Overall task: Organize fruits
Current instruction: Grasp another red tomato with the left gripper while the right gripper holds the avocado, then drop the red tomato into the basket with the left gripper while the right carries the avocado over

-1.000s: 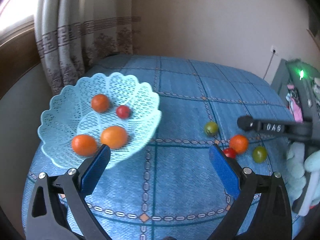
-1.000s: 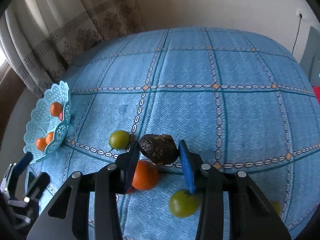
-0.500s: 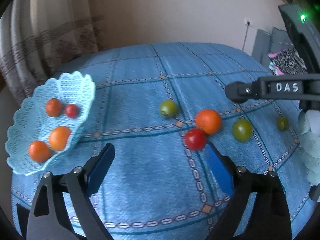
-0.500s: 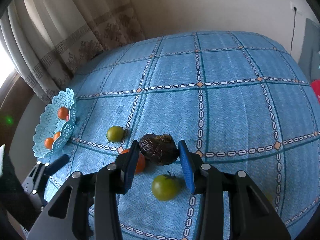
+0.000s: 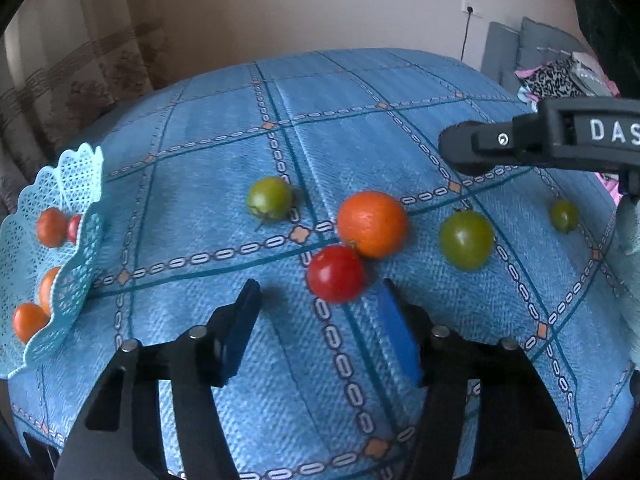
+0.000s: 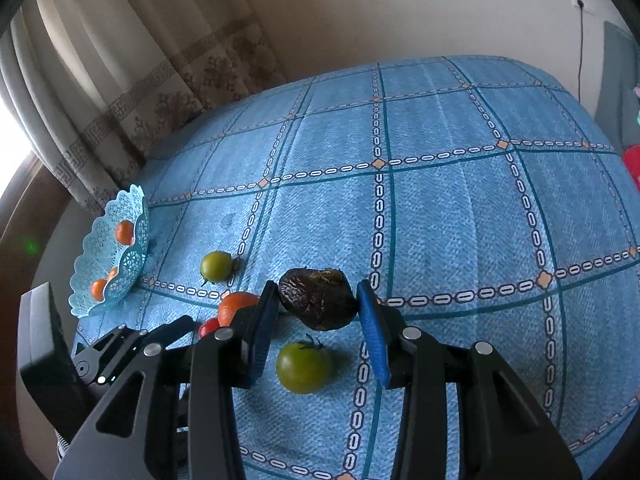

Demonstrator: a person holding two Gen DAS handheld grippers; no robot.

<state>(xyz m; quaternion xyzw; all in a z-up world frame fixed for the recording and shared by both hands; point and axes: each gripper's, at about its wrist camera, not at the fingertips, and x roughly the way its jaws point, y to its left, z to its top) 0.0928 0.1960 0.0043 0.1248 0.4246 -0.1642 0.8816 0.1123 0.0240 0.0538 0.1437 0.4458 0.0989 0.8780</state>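
While its blue pads are spread wide, the left hand-held gripper (image 5: 320, 320) is held just short of a glossy red tomato (image 5: 336, 274). A wrinkled dark fruit (image 6: 318, 298) is pinched by the right hand-held gripper (image 6: 318, 312). At nine o'clock, a lacy plastic basket (image 5: 72, 256) rests on the woven blue cloth (image 5: 224, 152).

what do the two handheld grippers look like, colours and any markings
Both the left gripper and the right gripper have black angular plastic frames with cut-out openings, silver screws at the joints, and flat blue pads lining the two fingers. Seen from the left wrist camera, the right gripper's side carries white letters reading DAS.
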